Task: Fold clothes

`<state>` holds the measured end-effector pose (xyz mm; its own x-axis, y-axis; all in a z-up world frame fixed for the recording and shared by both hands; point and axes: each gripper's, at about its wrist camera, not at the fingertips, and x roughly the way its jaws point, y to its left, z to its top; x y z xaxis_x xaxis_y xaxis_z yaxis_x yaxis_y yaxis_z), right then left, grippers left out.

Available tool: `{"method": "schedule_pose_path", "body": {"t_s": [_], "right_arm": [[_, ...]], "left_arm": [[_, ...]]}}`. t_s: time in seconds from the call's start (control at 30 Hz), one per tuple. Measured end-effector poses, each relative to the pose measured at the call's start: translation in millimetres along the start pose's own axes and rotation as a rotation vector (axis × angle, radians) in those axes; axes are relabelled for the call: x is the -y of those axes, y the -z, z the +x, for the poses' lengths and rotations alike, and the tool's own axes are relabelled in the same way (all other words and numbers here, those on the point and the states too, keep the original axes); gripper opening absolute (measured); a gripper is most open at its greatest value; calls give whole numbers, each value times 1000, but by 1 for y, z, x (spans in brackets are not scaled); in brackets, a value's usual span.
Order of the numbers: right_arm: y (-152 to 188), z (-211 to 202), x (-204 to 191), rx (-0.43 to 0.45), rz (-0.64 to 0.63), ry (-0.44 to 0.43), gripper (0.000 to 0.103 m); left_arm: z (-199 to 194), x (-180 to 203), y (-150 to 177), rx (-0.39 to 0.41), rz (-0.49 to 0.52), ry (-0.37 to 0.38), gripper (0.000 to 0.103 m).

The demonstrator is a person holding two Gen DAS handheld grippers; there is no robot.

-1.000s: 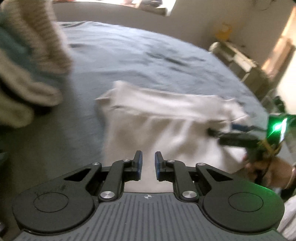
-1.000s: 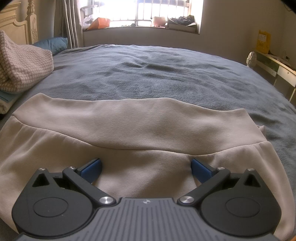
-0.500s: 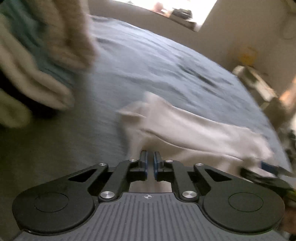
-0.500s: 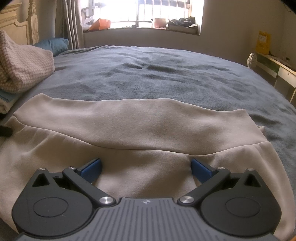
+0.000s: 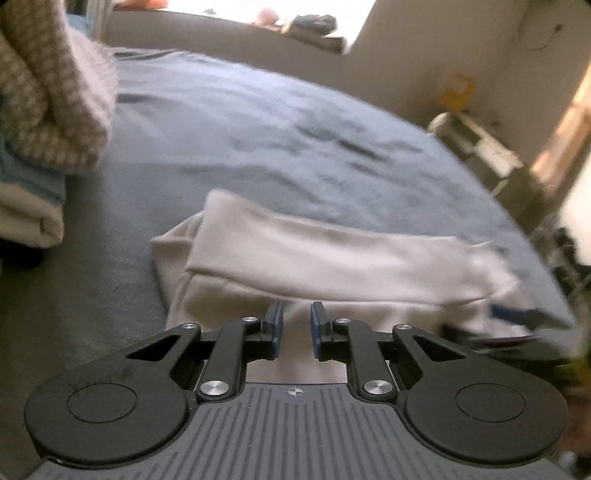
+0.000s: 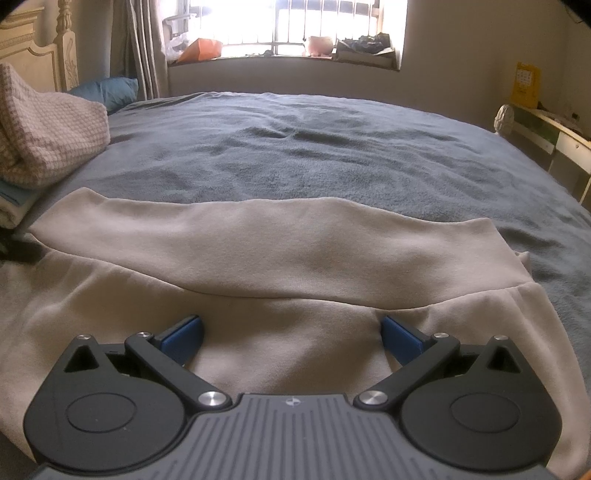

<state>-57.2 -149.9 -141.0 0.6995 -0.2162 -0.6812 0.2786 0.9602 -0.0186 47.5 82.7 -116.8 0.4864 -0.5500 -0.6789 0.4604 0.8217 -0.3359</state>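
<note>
Both views sit low and close over the near edge of the bed, looking along gripper fingers across it. The right wrist view faces straight toward the window. The left wrist view looks from the bed's left side, angled rightward. Both share the beige garment and the folded pile at the left edge.

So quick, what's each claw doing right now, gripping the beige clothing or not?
Left gripper: jaws a little apart, nothing pinched, over the beige garment.
Right gripper: wide open, empty, above the same garment.
</note>
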Motion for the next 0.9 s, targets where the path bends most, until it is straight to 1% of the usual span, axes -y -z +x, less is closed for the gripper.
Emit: {"method": "schedule_pose_path", "body": {"t_s": [0.03, 0.07, 0.17, 0.2, 0.23, 0.27, 0.3, 0.33, 0.37, 0.43, 0.5, 0.6, 0.63, 0.7, 0.73, 0.8, 0.9], "right_arm": [[-2, -4, 0, 11, 2, 3, 103], [-4, -14, 0, 61, -8, -1, 103], [-5, -37, -9, 192, -99, -66, 103], [-5, -38, -14, 193, -114, -122, 103], [-5, -40, -18, 194, -129, -178, 99], [-5, -40, -23, 177, -136, -235, 96], [-5, -38, -27, 164, -144, -268, 84], [-4, -36, -33, 151, -169, -298, 71], [-4, -34, -39, 139, -194, -327, 64], [-6, -30, -46, 122, -219, -372, 44], [-7, -28, -50, 114, -235, -410, 35], [-9, -23, -55, 99, -259, -455, 30], [-10, -20, -57, 92, -268, -464, 26], [-7, -15, -57, 53, -262, -473, 22], [-4, -13, -58, 31, -253, -479, 19], [1, -13, -56, -7, -244, -493, 16], [9, -21, -48, -51, -246, -517, 16]], "left_arm": [[5, -5, 1, -15, -34, -5, 15], [6, -6, 1, -15, -40, -7, 16], [6, -8, 1, -13, -53, -12, 16], [6, -9, 2, -12, -58, -14, 16], [6, -10, 2, -11, -62, -16, 16], [6, -10, 2, -10, -67, -18, 16], [7, -11, 2, -9, -71, -20, 16], [7, -11, 2, -9, -74, -20, 16], [8, -12, 2, -9, -76, -21, 16], [8, -12, 2, -8, -81, -22, 16], [9, -12, 2, -7, -87, -23, 15], [10, -12, 2, -6, -91, -25, 15], [10, -12, 2, -6, -90, -26, 15], [10, -12, 2, -6, -92, -27, 15], [10, -12, 3, -5, -95, -25, 15], [10, -13, 3, -5, -102, -23, 14], [10, -14, 3, -4, -111, -19, 13]]}}
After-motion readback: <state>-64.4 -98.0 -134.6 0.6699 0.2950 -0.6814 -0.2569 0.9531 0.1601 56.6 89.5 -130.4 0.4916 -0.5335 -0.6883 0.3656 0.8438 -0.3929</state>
